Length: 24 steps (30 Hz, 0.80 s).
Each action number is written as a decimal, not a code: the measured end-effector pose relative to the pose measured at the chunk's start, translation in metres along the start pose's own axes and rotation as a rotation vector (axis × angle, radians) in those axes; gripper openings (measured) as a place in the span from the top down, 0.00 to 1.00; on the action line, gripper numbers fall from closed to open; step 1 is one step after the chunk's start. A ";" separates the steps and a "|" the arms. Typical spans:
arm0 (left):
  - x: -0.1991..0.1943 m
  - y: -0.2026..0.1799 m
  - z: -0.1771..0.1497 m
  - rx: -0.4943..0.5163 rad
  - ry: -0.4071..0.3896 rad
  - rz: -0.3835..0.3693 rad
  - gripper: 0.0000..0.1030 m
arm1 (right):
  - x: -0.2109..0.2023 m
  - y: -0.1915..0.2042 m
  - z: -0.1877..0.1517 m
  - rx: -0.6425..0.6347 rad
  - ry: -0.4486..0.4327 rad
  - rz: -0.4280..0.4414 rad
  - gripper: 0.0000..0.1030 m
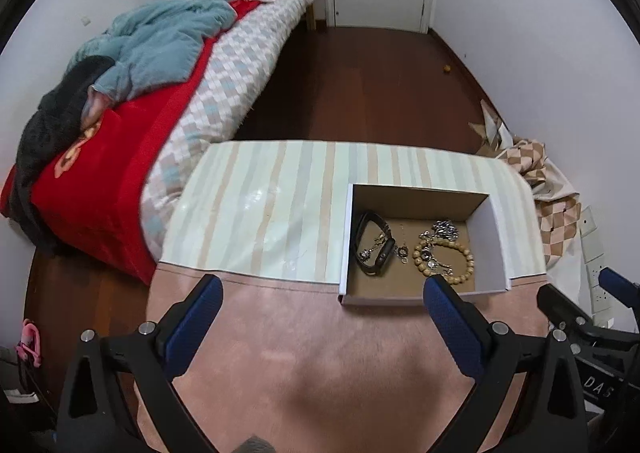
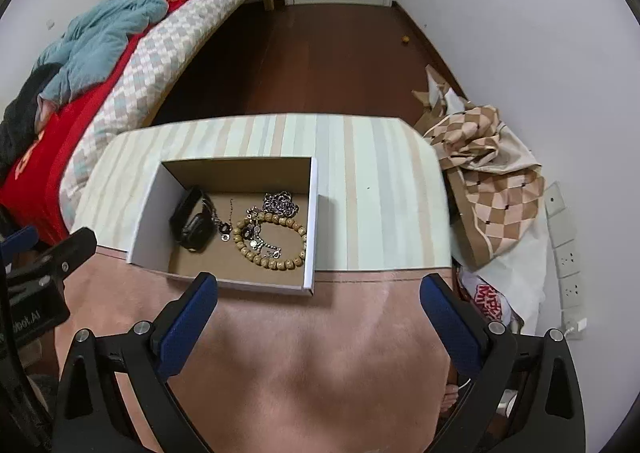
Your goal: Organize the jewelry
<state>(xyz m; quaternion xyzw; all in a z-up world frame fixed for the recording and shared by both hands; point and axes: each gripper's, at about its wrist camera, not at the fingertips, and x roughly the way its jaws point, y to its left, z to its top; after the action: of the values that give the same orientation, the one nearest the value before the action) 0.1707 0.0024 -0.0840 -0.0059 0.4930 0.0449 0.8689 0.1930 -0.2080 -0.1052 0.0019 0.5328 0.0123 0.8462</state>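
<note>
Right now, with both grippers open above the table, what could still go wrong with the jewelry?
1. The silver chains lie across the beaded bracelet, so lifting one may drag the other.
2. The box sits loose on the table; a low gripper could shove it.
3. The black watch leans near the wall, awkward to grasp.

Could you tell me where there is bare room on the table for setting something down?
Free: the striped cloth left of the cardboard box, and the pink cloth in front. Crowded: inside the box, with the watch, bead bracelet and chains.
</note>
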 end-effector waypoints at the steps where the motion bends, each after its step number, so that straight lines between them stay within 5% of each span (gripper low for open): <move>1: -0.007 0.001 -0.002 -0.002 -0.009 -0.002 0.01 | -0.010 0.000 -0.002 0.003 -0.015 -0.005 0.01; 24: -0.191 0.013 -0.050 -0.026 -0.224 -0.042 0.01 | -0.242 -0.001 -0.066 -0.003 -0.326 -0.059 0.01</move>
<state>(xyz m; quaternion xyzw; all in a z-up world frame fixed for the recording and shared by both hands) 0.0299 -0.0007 0.0543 -0.0224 0.3921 0.0334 0.9190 0.0288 -0.2157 0.0840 -0.0128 0.3881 -0.0122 0.9215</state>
